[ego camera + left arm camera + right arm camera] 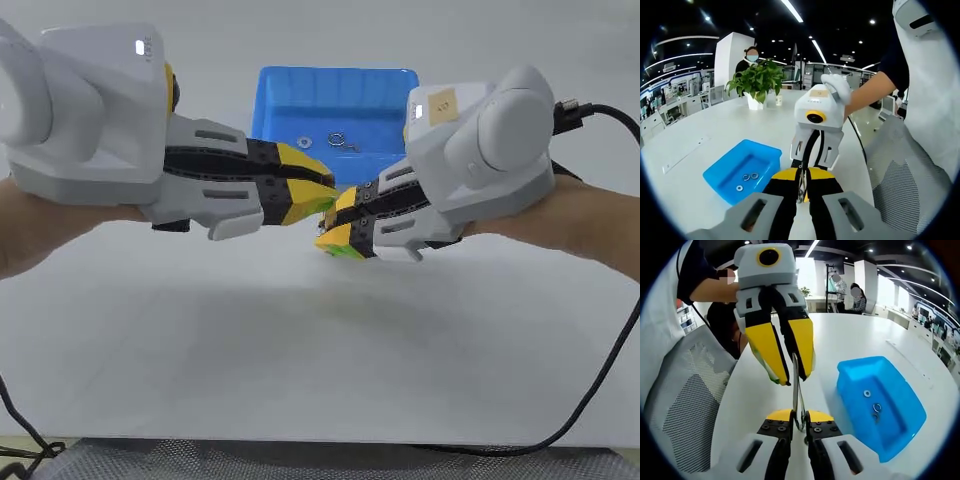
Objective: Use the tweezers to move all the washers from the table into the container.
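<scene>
The tweezers [797,390] are clamped from both ends; the left gripper [801,176] and the right gripper [800,421] are each closed to a narrow slit on the thin steel between their jaws. If either grip is released or twisted before the other is secure, the tweezers are likely to pivot, slip or drop to the table [300,340]. The blue container [900,432] lies ahead and left of the left jaws, and right of the right jaws; three washers [746,177] are held in it.
</scene>
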### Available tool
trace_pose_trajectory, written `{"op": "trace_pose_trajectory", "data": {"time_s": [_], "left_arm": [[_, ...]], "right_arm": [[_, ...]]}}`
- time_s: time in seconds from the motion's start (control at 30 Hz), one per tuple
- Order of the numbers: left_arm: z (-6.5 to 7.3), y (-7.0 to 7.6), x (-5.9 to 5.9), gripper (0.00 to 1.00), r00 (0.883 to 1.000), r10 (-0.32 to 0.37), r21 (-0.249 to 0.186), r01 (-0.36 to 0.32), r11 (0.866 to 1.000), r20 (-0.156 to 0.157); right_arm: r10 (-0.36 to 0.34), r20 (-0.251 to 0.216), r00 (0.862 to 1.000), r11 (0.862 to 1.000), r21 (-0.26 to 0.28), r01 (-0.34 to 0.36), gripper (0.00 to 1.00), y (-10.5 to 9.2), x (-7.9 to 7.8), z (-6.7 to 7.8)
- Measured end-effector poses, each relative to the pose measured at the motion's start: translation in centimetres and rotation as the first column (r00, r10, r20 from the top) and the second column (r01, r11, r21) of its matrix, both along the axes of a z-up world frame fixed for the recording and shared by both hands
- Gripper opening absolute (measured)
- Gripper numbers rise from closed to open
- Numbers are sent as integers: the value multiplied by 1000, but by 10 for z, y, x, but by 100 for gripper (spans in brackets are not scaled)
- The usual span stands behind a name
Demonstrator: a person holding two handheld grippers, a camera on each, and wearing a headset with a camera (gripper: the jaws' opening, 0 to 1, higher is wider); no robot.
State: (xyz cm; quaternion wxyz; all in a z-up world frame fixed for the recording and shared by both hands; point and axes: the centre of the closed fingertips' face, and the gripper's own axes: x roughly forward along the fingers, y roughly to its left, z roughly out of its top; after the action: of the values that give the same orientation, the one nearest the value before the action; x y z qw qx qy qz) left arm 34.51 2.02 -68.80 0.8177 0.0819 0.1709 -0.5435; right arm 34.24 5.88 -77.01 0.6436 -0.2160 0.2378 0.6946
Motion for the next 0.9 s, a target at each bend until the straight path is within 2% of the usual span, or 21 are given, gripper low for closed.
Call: {"op": "trace_pose_trajectory", "data": {"time_s": [0.07,0.4,0.53,0.63,0.73,0.9], "left_arm": [[4,-7,-2,9,1000,3,1,-3,1000,4],[3,-1,2,10,1000,6,-2,-6,1000,9],[3,1,1,12,1000,-3,-5,3,1000,1],[6,-5,-1,14,1000,3,6,-3,1000,0],[6,6,0,14,1000,20,9,-20,1000,2],[5,19,-1,14,999,46,14,-46,999,7]], "right_arm": [[-10,0,1000,1000,0,10,10,-1,2,1],[-11,10,1000,1000,5,11,10,-2,0,4],[-14,12,1000,1000,14,14,10,0,2,8],[-15,20,1000,1000,13,15,10,-1,4,11],[-19,27,999,1000,13,19,10,-3,8,12],[-29,39,999,999,21,28,10,-4,13,22]]}}
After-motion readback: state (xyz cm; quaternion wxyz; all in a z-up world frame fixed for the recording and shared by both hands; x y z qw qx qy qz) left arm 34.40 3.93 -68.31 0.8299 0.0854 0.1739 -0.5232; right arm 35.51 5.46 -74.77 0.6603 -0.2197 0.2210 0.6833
